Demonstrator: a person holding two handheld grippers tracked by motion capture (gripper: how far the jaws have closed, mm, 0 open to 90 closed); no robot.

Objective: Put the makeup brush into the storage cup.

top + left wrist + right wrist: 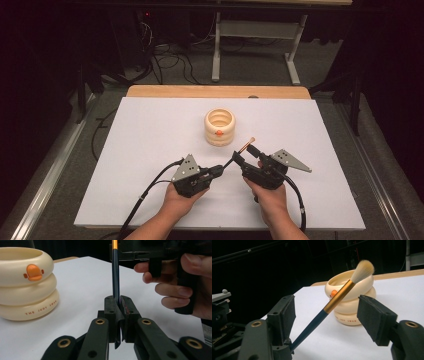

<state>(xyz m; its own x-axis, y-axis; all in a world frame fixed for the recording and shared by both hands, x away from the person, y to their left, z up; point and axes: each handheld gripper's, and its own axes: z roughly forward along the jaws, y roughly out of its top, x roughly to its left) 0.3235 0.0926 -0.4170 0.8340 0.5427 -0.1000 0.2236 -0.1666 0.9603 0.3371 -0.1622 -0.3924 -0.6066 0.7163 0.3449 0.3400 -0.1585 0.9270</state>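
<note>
1. High view: both hand-held grippers sit near the front edge of the white counter (pixel 150 130), around the middle. The left hand-held gripper (pixel 223 169) pinches the tail end of a slim makeup brush with a dark blue handle, gold ferrule and pale bristles (pixel 243 148). The brush slants up toward the cream ring-stacked plastic cup with an orange duck bill (pixel 219 127), which stands mid-counter. The right hand-held gripper (pixel 245 154) is right at the handle.

2. Left gripper view: its jaws are clamped tight on the brush handle (pixel 115 275), which rises straight up out of them. The cup (pixel 26 282) stands to the left and the other hand (pixel 175 282) is close by.

3. Right gripper view: jaws stand fairly wide on either side of the brush (pixel 337 298), pads not pressing on it yet. The cup (pixel 352 307) is behind.

4. Handling guess: the brush looks light, stiff and a bit slick. I'd grab the blue handle just below the ferrule, never the soft bristles.
</note>
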